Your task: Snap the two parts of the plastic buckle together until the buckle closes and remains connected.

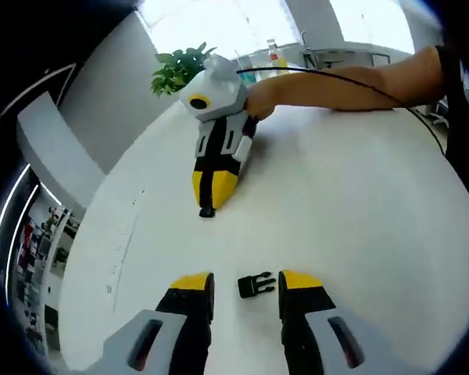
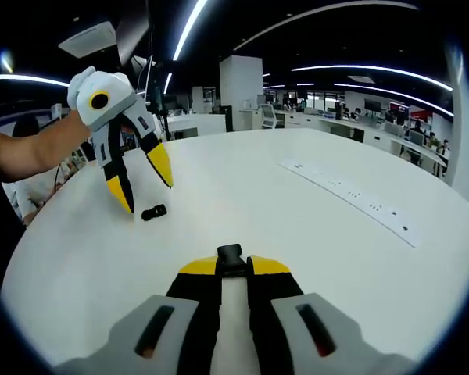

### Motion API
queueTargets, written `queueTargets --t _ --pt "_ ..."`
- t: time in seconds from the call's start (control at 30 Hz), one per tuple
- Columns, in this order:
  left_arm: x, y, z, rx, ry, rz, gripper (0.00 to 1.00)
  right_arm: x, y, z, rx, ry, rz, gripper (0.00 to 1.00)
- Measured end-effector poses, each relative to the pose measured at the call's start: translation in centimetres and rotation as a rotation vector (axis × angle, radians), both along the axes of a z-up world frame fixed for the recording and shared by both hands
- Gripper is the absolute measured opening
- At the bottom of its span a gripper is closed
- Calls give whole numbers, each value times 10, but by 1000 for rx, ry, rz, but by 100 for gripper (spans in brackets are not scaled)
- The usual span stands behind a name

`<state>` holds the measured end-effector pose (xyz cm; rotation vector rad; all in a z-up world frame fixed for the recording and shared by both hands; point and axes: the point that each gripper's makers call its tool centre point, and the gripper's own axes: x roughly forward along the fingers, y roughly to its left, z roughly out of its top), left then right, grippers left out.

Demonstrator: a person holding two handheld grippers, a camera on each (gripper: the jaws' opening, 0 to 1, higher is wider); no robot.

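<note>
One black buckle part [image 1: 256, 285] lies on the white table [image 1: 352, 203], between the yellow tips of my left gripper [image 1: 246, 283], which stands open around it. In the right gripper view that same part [image 2: 153, 212] rests just under the open left gripper [image 2: 144, 191], held by a person's arm. My right gripper [image 2: 233, 266] is shut on the other black buckle part [image 2: 230, 255], which sticks out past its tips. Seen in the left gripper view, the right gripper [image 1: 211, 199] points down at the table with the black part [image 1: 207, 211] at its tip.
A green plant [image 1: 180, 69] and bottles [image 1: 275, 56] stand at the table's far edge. A black cable [image 1: 359, 84] runs along the person's arm [image 1: 352, 82]. A strip of small marks [image 2: 352, 195] crosses the table on the right. Office desks lie beyond the table.
</note>
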<state>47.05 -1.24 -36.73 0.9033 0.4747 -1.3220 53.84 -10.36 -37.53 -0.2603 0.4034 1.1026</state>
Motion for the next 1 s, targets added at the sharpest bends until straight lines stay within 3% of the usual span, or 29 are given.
queueTargets --t 0.1,0.17,0.2,0.23,0.27,0.3,0.37,0.43,0.57,0.8,0.97,1.0 --pt "9 8 0 8 10 3 25 -1 0 0 -3 -1 0 11" --pt "21 16 -1 75 -46 -99 23 -1 0 0 -3 -2 1 11" --pt "17 18 -4 118 -42 -160 23 -1 0 0 -3 -2 1 11" --pt "11 21 -8 149 25 -183 22 -1 0 0 -2 -2 1 11" --pt "10 21 -9 174 41 -226 22 -1 0 0 -2 -2 2 11" --pt "15 21 -9 199 28 -253 23 -2 0 0 0 -2 2 11" --pt "14 20 -12 236 66 -318 24 -5 0 0 3 -3 2 11" --pt "19 15 -9 264 27 -380 29 -6 1 0 4 -3 1 11" --pt "3 10 -10 324 70 -526 23 -11 1 0 7 0 4 11" --pt "23 14 -3 503 -50 -650 20 -15 4 0 8 4 5 12" --pt "14 3 5 514 -46 -742 17 -15 4 0 11 6 5 11" --pt "13 6 3 559 -61 -773 17 -15 5 0 11 6 5 12"
